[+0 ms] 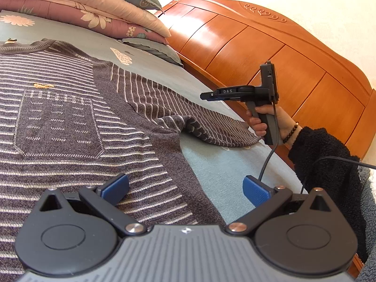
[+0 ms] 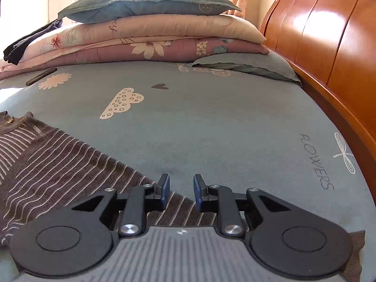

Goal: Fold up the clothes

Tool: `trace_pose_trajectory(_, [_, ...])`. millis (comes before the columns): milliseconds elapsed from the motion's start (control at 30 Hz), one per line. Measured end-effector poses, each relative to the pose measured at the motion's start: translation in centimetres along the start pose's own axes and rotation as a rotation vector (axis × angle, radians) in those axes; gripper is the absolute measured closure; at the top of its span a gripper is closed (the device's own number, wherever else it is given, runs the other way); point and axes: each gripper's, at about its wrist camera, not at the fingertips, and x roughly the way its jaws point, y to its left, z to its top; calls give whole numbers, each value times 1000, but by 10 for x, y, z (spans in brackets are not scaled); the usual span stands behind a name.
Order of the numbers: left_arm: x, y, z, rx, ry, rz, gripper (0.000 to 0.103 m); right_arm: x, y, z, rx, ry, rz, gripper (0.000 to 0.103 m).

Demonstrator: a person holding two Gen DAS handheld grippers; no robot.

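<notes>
Across the blue-grey bed sheet (image 2: 211, 122), printed with clouds and flowers, the striped sweater (image 1: 70, 122) lies spread flat, filling the left wrist view from nine o'clock down to six o'clock. Its sleeve (image 1: 188, 117) reaches out toward three o'clock, crumpled near the cuff at the bed's edge. A wooden headboard (image 1: 282, 54) runs along the bed from twelve to four o'clock, and a stack of folded quilts and pillows (image 2: 145, 30) sits at twelve o'clock in the right wrist view.

The left gripper (image 1: 185, 188) hovers over the sweater's hem with its jaws spread wide; one blue pad (image 1: 117, 186) is above the knit, the other above bare sheet, and nothing lies between them.

The right gripper (image 2: 179, 192), seen at three o'clock in the left wrist view in a person's hand (image 1: 265, 122), has its jaws parted by a narrow gap. Its blue pads (image 2: 165, 192) stand just above the sleeve's edge, and they clasp nothing; whether they brush the cloth is unclear.
</notes>
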Motion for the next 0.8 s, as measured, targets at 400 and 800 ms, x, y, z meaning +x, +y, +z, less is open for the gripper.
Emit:
trace_pose_trajectory(400, [0, 0, 0, -3, -1, -2, 1, 42, 0, -13, 149, 49, -112, 33])
trace_pose_trajectory(800, [-1, 2, 0, -13, -6, -13, 1, -28, 52, -30, 126, 58, -61, 14])
